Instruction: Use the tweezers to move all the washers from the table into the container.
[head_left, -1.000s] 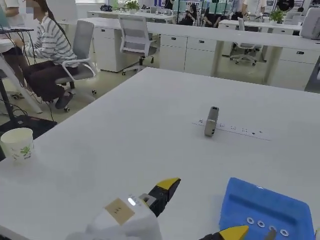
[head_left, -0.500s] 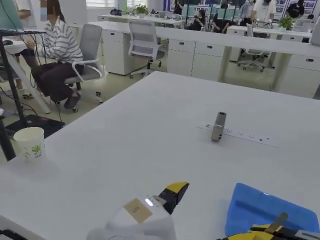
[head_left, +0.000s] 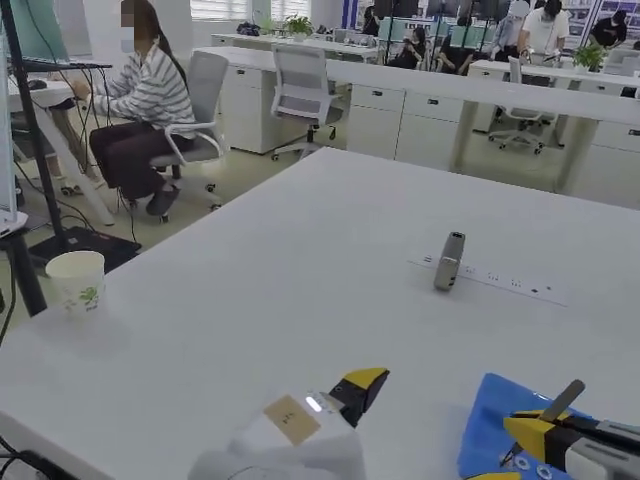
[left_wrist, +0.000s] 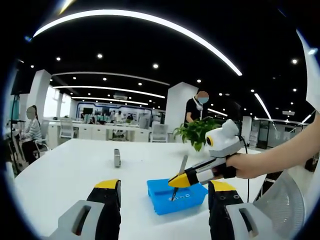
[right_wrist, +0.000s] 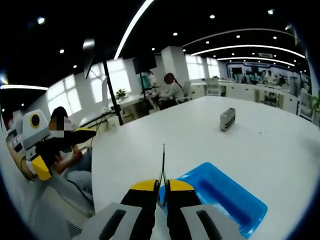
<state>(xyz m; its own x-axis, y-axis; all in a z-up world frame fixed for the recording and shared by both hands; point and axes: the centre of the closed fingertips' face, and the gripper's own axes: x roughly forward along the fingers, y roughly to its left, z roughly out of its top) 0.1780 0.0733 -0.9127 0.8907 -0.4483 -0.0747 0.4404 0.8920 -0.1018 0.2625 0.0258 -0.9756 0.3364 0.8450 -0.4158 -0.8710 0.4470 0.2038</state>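
Tweezers (right_wrist: 163, 162) clamped between the closed jaws of the right gripper (right_wrist: 159, 187), standing up past the yellow tips. Both arms read as one thin line in the right gripper view; cannot tell whether the points are pressed together or pinching anything. Right gripper sits over the blue container (right_wrist: 235, 200), which lies toward the near right corner of the table (head_left: 250, 300). Washers (head_left: 522, 462), a few small rings, lie on the blue surface just below the right gripper in the head view. Left gripper (left_wrist: 164, 192) near the table's near edge, jaws wide apart, nothing between them. Farther back: power strip (head_left: 510, 283) with grey plug (head_left: 448, 262). Paper cup (head_left: 78, 282) by the left edge.
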